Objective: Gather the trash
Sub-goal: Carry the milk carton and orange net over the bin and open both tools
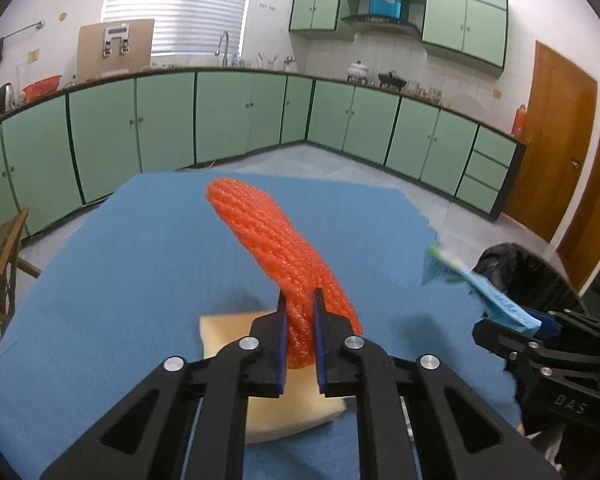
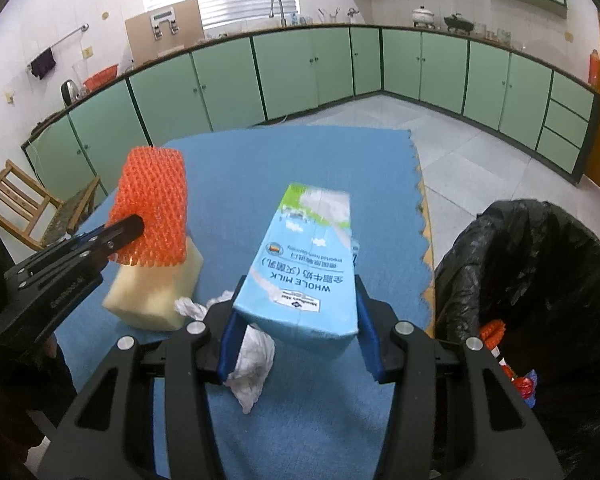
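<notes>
The kitchen is evenly and brightly lit by daylight admitted through the white slatted window blind (image 1: pixel 178 6), which is blown out to glare. Soft shadows are cast on the blue foam mat (image 1: pixel 112 264). Motion blur is seen on the light-blue milk carton (image 2: pixel 304 264). Straight cabinet lines are bent by fisheye distortion, and dark vignetting is seen in the corners.

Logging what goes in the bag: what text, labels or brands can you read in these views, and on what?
"WHOLE MILK": on the milk carton held in the right gripper, upside down in the right wrist view.
"DAS": on the right gripper body, left wrist view.
Chinese characters under "WHOLE MILK" and the small lines beyond: too blurred to quote.
White sticker near the carton's base: too small.
Lettering on the left gripper body, right wrist view: unreadable.
Orange foam net: no text.
</notes>
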### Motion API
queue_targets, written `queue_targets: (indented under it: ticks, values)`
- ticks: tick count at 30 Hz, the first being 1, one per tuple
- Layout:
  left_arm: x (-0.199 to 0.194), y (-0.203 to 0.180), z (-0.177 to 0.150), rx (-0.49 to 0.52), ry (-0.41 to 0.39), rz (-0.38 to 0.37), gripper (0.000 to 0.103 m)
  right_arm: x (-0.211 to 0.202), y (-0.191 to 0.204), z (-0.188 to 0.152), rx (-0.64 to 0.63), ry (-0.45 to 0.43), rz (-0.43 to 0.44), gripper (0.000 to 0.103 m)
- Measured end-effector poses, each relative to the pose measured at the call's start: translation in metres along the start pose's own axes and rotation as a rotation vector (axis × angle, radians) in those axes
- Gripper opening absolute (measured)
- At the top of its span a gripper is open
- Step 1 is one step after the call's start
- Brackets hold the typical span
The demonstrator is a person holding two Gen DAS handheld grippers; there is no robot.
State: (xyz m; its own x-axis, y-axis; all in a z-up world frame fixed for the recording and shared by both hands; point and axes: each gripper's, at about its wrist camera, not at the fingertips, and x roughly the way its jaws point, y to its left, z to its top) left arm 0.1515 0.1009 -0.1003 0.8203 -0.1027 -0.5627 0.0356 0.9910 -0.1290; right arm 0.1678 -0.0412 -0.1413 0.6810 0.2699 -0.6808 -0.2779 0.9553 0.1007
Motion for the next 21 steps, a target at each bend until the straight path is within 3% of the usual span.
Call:
queue_targets:
  ticks: [7,21]
  values:
    - [-0.024,-0.015,0.016,0.023,-0.053,-0.031,0.011,-0.022,0.0,0.016,-0.016,-0.054,0.019,0.044]
    - [-0.037,-0.048,0.02,0.067,-0.057,-0.095,0.011,-0.053,-0.021,0.018,0.01,-0.124,0.003,0.044]
